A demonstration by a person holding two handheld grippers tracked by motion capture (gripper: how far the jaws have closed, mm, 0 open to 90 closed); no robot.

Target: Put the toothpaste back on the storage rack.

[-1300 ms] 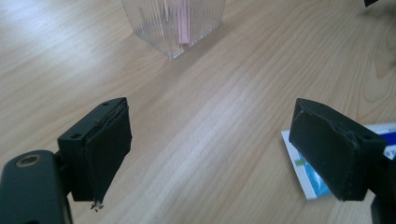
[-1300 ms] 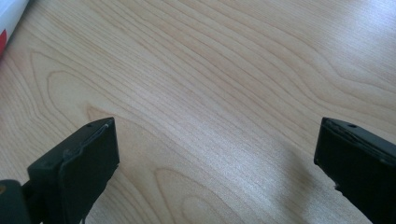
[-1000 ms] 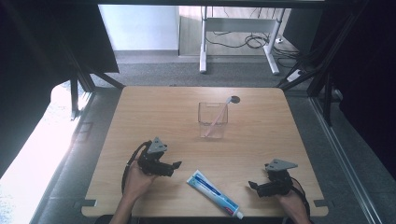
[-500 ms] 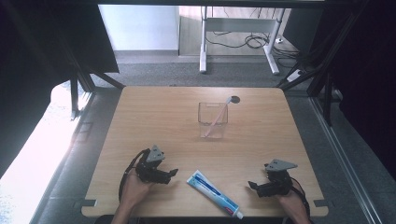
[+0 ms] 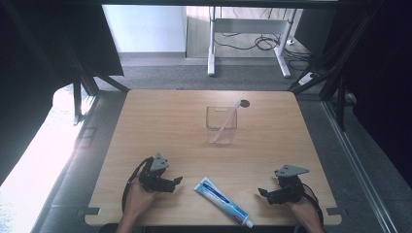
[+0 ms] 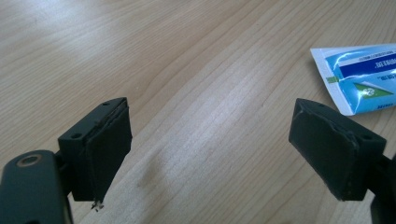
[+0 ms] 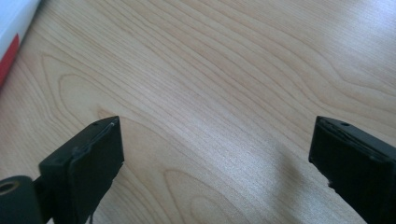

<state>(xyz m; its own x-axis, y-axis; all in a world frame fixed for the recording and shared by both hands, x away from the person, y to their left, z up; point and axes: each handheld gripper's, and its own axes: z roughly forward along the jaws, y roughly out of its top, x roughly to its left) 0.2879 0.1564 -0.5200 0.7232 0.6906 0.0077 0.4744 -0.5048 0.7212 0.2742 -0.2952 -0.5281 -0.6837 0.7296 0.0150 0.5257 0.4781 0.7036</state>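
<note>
A blue and white toothpaste tube [image 5: 222, 200] lies flat near the table's front edge, its cap toward the front right. A clear cup [image 5: 221, 124] stands mid-table with a toothbrush [image 5: 227, 121] leaning in it. My left gripper [image 5: 175, 182] rests low on the table left of the tube, open, its jaws pointing right at the tube's flat end [image 6: 359, 79]. My right gripper [image 5: 262, 192] sits right of the tube, open with nothing between its jaws, pointing left. A white and red edge of the tube [image 7: 11, 32] shows at the top left of the right gripper view.
The wooden table [image 5: 160, 121] has a round dark hole [image 5: 244, 103] behind the cup. Table edges drop to grey floor on all sides. A desk frame [image 5: 243, 43] with cables stands beyond the far edge.
My left gripper has moved forward and right along the table toward the tube's flat end. The right gripper has barely moved.
</note>
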